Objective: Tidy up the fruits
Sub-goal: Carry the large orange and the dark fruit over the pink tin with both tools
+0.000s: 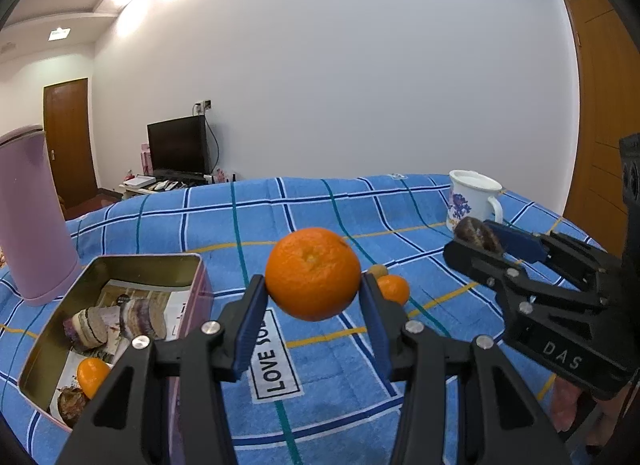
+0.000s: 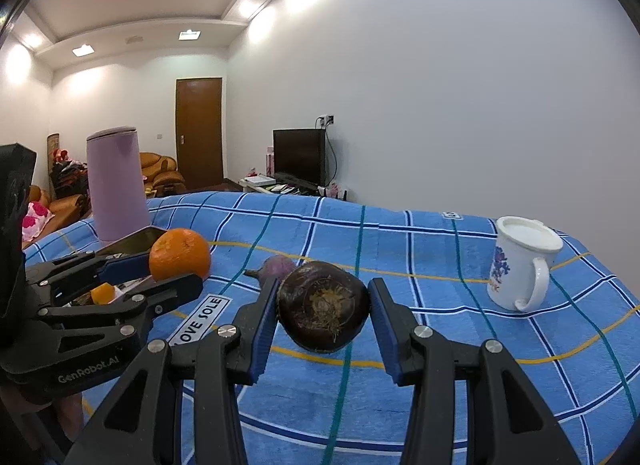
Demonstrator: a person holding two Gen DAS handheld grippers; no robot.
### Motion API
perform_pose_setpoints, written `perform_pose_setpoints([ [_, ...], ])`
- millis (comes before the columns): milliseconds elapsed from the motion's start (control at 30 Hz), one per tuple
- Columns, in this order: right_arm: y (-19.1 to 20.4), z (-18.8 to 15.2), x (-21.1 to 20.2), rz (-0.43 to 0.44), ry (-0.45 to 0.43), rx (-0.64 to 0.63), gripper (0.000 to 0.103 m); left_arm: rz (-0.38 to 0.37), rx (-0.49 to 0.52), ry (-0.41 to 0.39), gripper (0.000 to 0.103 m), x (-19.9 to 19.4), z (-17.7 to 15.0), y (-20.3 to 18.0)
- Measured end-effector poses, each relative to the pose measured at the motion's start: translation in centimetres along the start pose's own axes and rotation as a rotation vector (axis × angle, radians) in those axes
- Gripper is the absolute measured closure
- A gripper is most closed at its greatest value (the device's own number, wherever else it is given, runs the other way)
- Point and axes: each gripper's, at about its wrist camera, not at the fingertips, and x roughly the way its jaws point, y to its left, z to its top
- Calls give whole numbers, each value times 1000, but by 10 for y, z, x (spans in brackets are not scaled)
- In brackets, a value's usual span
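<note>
My left gripper (image 1: 313, 289) is shut on a large orange (image 1: 313, 273) and holds it above the blue checked cloth (image 1: 328, 205), to the right of an open tin box (image 1: 148, 270). The tin holds purple-rimmed slices (image 1: 116, 323), a small orange (image 1: 93, 375) and a dark fruit (image 1: 70, 403). My right gripper (image 2: 324, 299) is shut on a dark brown round fruit (image 2: 324, 305), clear of the cloth. In the left wrist view that gripper (image 1: 476, 245) comes in from the right. A small orange (image 1: 394, 289) and a brown bit (image 1: 378, 270) lie on the cloth, and a purple fruit (image 2: 278, 267) lies beyond the dark one.
A white flowered mug (image 2: 520, 265) stands at the right on the cloth. A tall purple tumbler (image 1: 32, 217) stands behind the tin at the left. A "LOVE SOLE" label (image 1: 274, 357) is sewn on the cloth. A television and a door are far behind.
</note>
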Motion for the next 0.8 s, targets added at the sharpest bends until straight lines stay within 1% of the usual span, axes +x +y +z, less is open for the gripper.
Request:
perform_pose_setpoints([
  [233,11,1,7,37,24,12,57,17,-15,16,54,-2,-3,12],
  [533,33,2,14,73,28,-12,56,26,-17,13,54,-10,-6,25],
  [800,53,5,22,110,39,-39,56,51,-36,20,54,-15,-9,41],
])
